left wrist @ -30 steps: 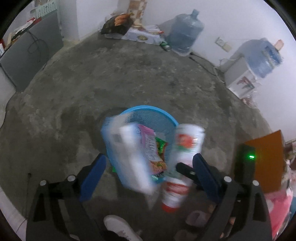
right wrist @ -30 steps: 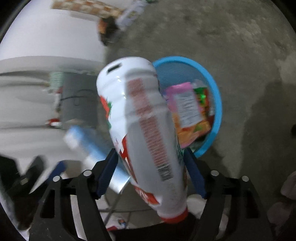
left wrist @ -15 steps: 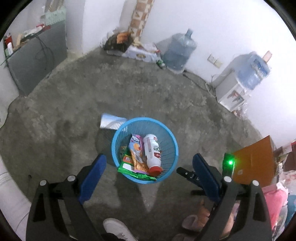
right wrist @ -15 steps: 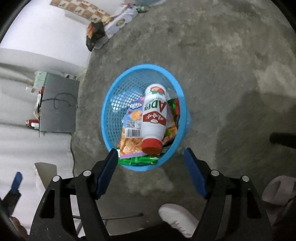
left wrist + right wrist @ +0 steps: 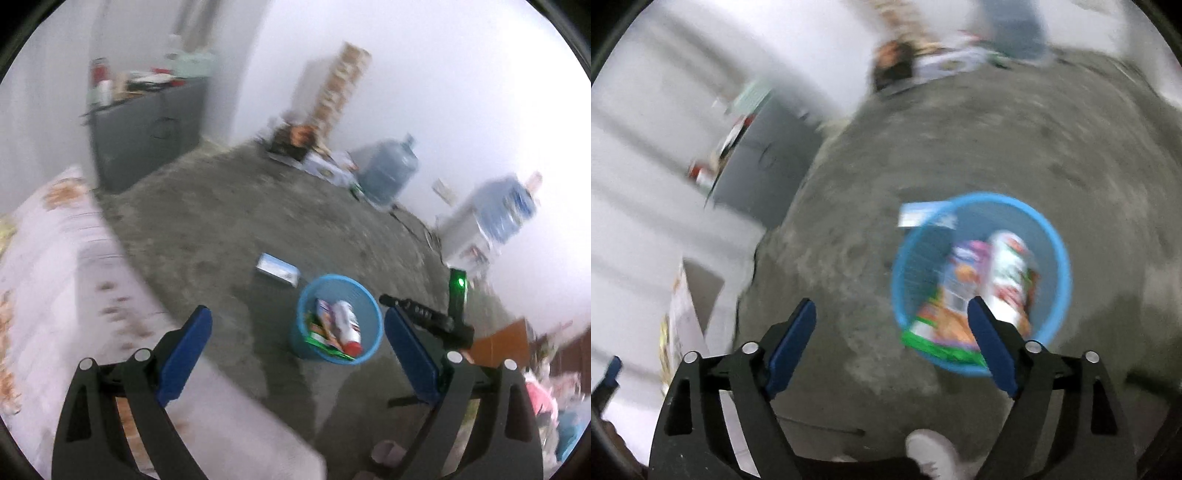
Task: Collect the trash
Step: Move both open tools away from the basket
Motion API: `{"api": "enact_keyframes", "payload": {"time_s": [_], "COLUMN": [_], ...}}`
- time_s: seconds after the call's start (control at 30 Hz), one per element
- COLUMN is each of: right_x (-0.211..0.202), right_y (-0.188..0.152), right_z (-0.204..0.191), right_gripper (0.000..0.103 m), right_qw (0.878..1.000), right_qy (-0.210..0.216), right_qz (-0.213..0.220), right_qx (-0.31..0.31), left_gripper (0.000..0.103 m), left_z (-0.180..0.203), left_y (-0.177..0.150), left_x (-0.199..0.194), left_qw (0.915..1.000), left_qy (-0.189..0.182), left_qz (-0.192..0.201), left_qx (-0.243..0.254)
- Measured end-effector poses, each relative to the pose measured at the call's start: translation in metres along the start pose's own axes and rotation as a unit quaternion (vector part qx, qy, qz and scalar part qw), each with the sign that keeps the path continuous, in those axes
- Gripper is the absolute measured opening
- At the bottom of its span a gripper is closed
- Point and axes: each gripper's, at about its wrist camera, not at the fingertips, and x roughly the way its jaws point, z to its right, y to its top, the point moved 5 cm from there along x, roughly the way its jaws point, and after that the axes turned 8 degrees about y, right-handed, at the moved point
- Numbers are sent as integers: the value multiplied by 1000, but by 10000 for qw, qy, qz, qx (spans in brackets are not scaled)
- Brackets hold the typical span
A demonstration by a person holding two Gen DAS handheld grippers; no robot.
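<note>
We had both claws empty and spread wide by this moment: a second ago the right claw (image 5: pixel 892 345) was pinching the white plastic drink bottle with the red cap (image 5: pixel 347 325) and the pale blue-and-white flat carton (image 5: pixel 277 269) was falling in front of the left claw (image 5: pixel 297 345); half a second ago the bottle already lay in the round blue plastic mesh basket (image 5: pixel 375 314). Since then both views pulled up and back, blurred, the basket smaller in the left wrist view. So the bottle drop counted as done, we judged. The carton missed: it lay on the grey concrete floor (image 5: pixel 221 236), just beside the basket's far rim, outside it, and probably needed another pick. In the basket, the bottle lay on its side, cap toward us, next to a purple-and-orange snack packet (image 5: pixel 325 319) and a green wrapper (image 5: pixel 325 341) hanging over the near rim. We could not tell if anything was under them.
</note>
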Motion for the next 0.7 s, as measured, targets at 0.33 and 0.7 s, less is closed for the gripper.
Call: {"api": "enact_keyframes", "payload": {"time_s": [0.33, 0.7], "right_x": [226, 411], "right_y": [59, 75], "right_z": [-32, 52], "right_gripper": [94, 94], "right_qw": [9060, 8079], "right_qy": [-1565, -2801], "right_qz": [-2048, -3489], "right_qx": [-3357, -3836], "left_gripper": [93, 93], "left_z": [-160, -246], "left_y": [-19, -29], "left_x": [-71, -96], "left_qw": [9904, 9760], "left_qy": [837, 1180], "left_qz": [475, 825], "left_qx": [-990, -1633]}}
